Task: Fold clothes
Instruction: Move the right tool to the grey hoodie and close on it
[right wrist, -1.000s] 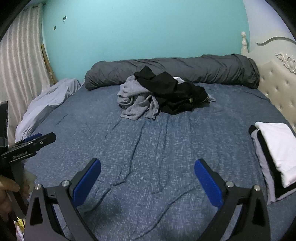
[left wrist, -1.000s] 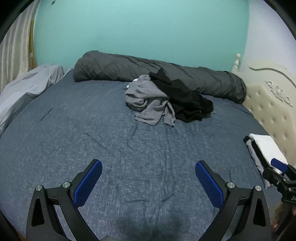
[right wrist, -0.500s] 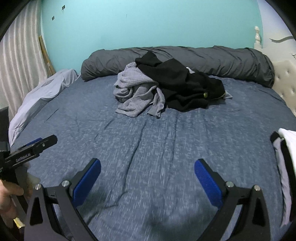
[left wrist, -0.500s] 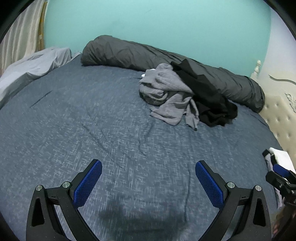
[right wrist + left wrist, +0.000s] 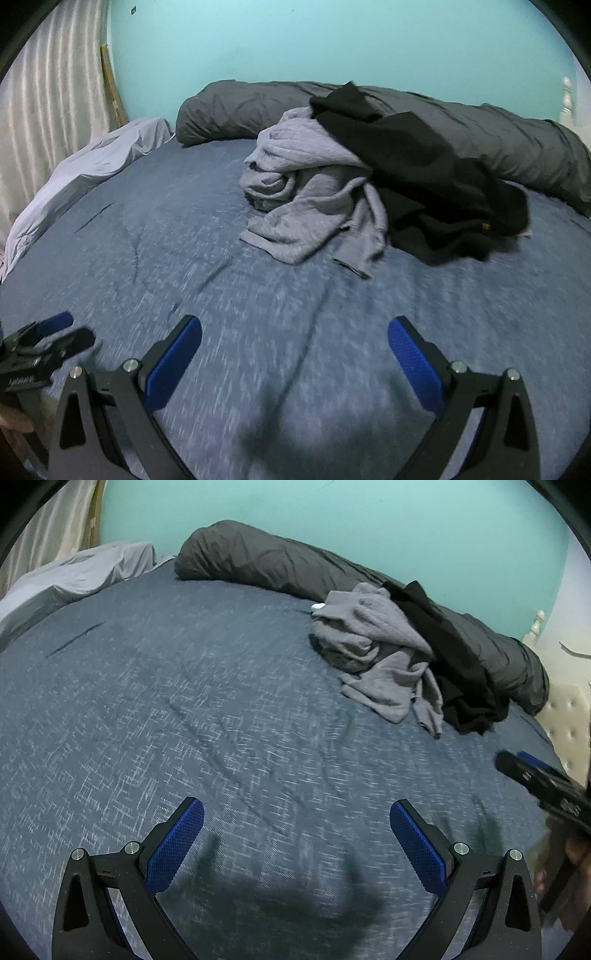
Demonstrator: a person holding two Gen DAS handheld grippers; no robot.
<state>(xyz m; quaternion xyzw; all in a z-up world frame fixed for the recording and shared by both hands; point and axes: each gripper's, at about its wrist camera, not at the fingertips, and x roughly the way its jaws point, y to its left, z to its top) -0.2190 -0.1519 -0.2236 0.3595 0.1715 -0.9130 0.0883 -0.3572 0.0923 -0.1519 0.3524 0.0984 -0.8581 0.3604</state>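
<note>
Grey top: soft, limp, centre frame; take its loose hem.
Black top: overlaps it.
Left gripper, right gripper: wide apart, empty.

Bed w/ blue sheet; grey garment, black garment, rolled duvet on it

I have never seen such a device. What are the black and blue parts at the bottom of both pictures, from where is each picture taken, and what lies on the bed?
A person holds a two-finger tool in each hand; each tool carries a camera looking along its fingers. One picture comes from the left gripper, the other from the right gripper. The blue pads are the fingers. Both grippers are open and hold nothing. On the blue bed lies a crumpled grey garment with a black garment partly over it, before a rolled dark grey blanket. Nothing is folded here yet.
</note>
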